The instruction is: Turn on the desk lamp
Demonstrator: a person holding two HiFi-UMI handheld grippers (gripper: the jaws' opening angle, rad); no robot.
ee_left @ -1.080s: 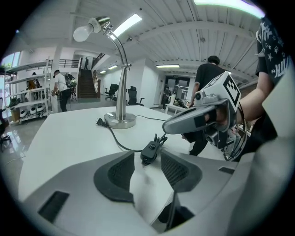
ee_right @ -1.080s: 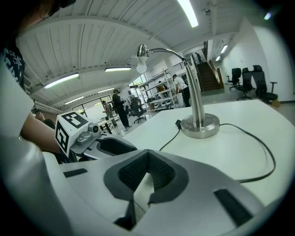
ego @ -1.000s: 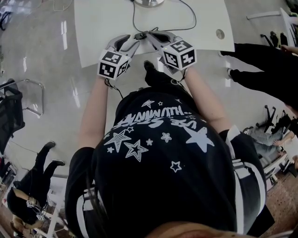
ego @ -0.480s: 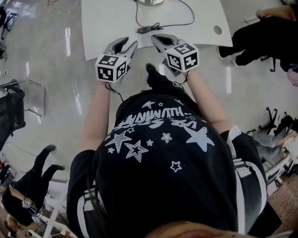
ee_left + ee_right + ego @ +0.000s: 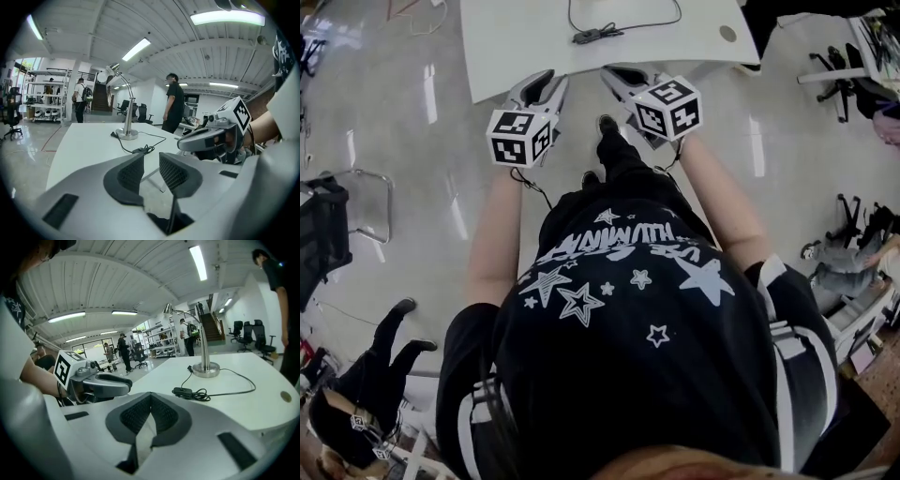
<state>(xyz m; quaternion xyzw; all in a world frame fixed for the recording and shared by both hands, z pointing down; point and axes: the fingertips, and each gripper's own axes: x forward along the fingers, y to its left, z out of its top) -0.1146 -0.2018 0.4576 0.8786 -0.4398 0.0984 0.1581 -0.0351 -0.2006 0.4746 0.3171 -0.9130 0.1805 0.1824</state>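
Note:
The silver desk lamp (image 5: 126,133) stands at the far end of the white table (image 5: 516,47), its base (image 5: 205,369) trailing a black cord. The cord's inline switch (image 5: 598,35) lies on the table with a tangle of cord beside it (image 5: 183,392). Both grippers are held off the table's near edge, short of the switch. My left gripper (image 5: 546,84) has a narrow gap between its pads (image 5: 131,172) and its jaws are closing on nothing. My right gripper (image 5: 619,75) is shut, its pads (image 5: 161,413) meeting at the tips with nothing in them.
A round cable hole (image 5: 727,34) sits near the table's right corner. A person in black (image 5: 174,105) stands beyond the table, and others stand farther back by shelves (image 5: 80,99). Office chairs (image 5: 246,336) line the far side. Shiny floor surrounds the table.
Both grippers have drawn back from the inline switch toward my body and now hang off the table's edge. The left jaws have narrowed.

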